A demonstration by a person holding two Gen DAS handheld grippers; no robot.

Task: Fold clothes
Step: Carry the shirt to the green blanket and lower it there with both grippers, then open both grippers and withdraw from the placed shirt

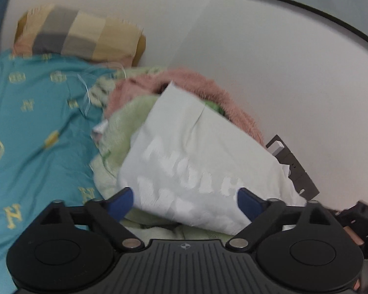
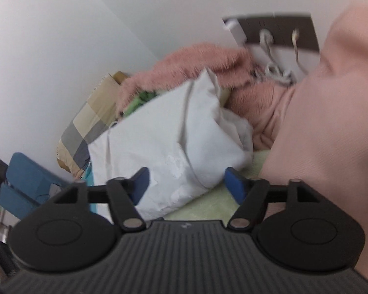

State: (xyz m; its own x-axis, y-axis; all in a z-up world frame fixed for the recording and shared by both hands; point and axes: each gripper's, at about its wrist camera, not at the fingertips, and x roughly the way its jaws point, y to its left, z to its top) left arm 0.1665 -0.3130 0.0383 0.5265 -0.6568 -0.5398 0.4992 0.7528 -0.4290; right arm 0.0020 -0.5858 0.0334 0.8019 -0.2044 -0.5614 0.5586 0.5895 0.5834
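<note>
**Folding pile, blurred by motion**

Lying on a pale green fleece [image 1: 115,127], one folded white garment [image 1: 193,152] sits against the wall, with one pink fuzzy piece [image 1: 184,78] behind it; its print is smeared and unreadable. Both the left gripper [image 1: 185,199] and the right gripper [image 2: 185,182] gape wide, holding nothing. One checked pillow [image 1: 78,34] lies far left. A peach cloth [image 2: 331,122] hides the right side.

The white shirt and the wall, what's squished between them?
A fluffy pink garment lies between the white shirt and the wall, seen in both wrist views.
</note>
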